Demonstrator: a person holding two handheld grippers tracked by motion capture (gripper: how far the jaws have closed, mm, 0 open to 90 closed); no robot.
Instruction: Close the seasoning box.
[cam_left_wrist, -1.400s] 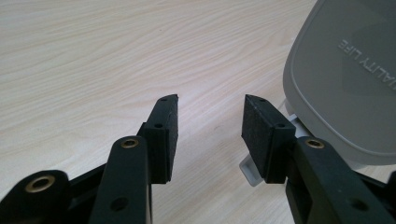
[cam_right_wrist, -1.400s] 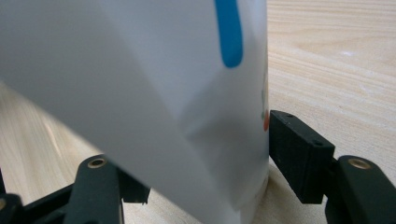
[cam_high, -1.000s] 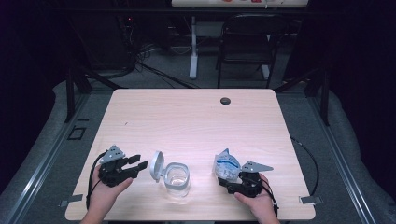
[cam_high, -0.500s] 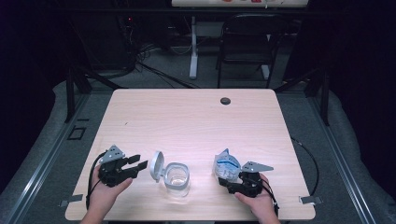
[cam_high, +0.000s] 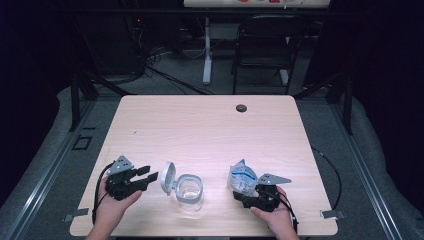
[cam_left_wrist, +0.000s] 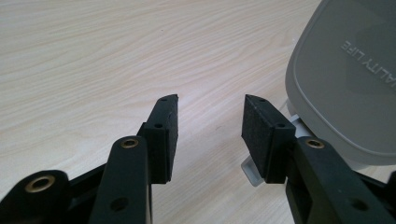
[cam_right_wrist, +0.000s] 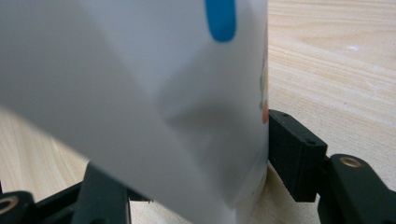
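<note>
In the right gripper view the white pouch (cam_right_wrist: 154, 93) sits so close that its print blurs and it hides the left jaw's pad. The right gripper (cam_high: 246, 192), near the tabletop's (cam_high: 210, 130) front edge, grips it upright; its jaws have just been opening. The left gripper (cam_high: 148, 176) has open, empty jaws pointing at the clear container's (cam_high: 190, 192) raised grey lid (cam_high: 167, 177).

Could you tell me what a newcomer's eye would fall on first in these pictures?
Probably the clear container with its grey lid flipped open, near the front edge of the pale wooden table. To its right, a white and blue pouch stands between the jaws of the right gripper, which have just been opening. The left gripper waits open and empty beside the lid.
</note>
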